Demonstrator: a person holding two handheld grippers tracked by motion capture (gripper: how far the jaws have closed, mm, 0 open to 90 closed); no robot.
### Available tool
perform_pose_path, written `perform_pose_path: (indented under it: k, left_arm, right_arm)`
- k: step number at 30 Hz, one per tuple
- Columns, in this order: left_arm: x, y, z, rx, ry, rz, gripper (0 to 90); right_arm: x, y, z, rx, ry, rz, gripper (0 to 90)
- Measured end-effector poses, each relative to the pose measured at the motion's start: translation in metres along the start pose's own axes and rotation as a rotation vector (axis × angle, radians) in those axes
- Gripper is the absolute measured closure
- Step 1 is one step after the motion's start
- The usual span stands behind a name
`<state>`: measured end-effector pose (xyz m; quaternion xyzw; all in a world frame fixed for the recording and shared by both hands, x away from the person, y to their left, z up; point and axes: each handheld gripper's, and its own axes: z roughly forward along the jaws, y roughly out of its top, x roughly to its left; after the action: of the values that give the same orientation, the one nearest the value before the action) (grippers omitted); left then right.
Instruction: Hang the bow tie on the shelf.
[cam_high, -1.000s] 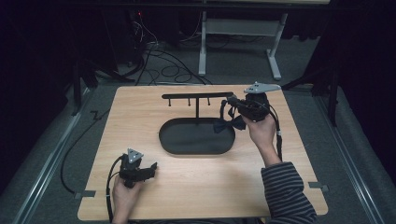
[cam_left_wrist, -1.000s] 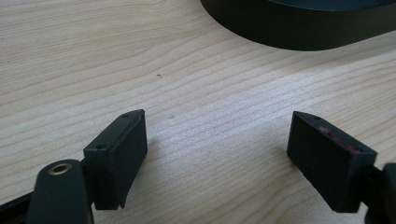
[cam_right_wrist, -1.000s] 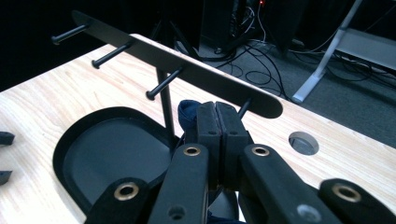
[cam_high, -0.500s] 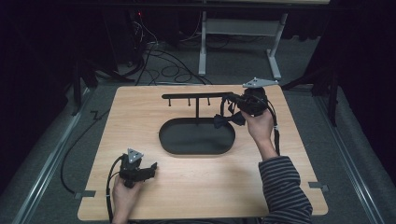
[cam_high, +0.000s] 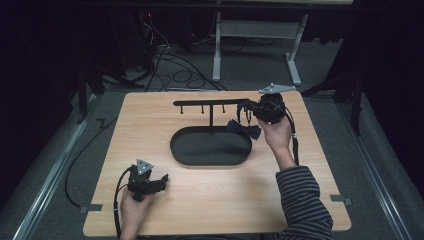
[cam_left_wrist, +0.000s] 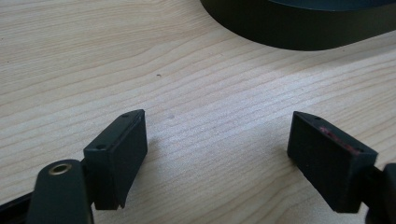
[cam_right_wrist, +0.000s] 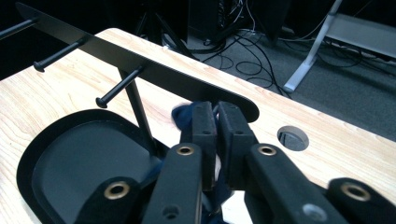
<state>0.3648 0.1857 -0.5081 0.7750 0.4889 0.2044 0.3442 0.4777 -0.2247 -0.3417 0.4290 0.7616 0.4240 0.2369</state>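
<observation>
While the left gripper (cam_high: 159, 181) is resting low on the near part of the wooden bench (cam_high: 150, 130), its two jaws are standing wide apart with bare wood between them, grasping nothing. Ahead of it in the left gripper view, the dark wall of one oval tray (cam_left_wrist: 299, 28) is curving across the top.

One right gripper (cam_right_wrist: 215, 135) is being held up at the far side of the bench, by the end of one black rack (cam_high: 210, 103). Its two jaws are sitting nearly pressed together, pinching a dark blue bow tie (cam_high: 243, 130); blue cloth is showing just beyond the fingertips (cam_right_wrist: 202, 122) in the right gripper view. In the high view the bow tie is hanging just below and to the tray side of this gripper, over the tray's rim, right beside the rack's end.

Three pegs (cam_right_wrist: 116, 88) are sticking out from the rack's flat bar in the right gripper view, and one thin post is carrying the bar up from the tray. One round hole (cam_right_wrist: 293, 138) is showing in the bench just beyond the right gripper.
</observation>
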Motion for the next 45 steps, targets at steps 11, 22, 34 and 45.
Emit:
perform_pose_path:
  k: [11,22,34,45]
  left_arm:
    - [0.000,0.000,0.000,0.000,-0.001,0.001,20.4]
    - [0.000,0.000,0.000,0.000,0.000,0.002,20.3]
    - [0.000,0.000,0.000,0.001,0.000,0.003,20.3]
    - [0.000,0.000,0.000,0.000,0.001,0.003,20.3]
  right_arm:
    - [0.001,0.000,-0.009,-0.009,-0.002,-0.001,82.2]
    - [-0.003,-0.003,-0.024,-0.022,-0.001,0.009,78.1]
    - [-0.014,-0.018,-0.036,-0.028,0.005,0.065,69.1]
    - [-0.020,-0.028,-0.047,-0.031,0.011,0.093,66.5]
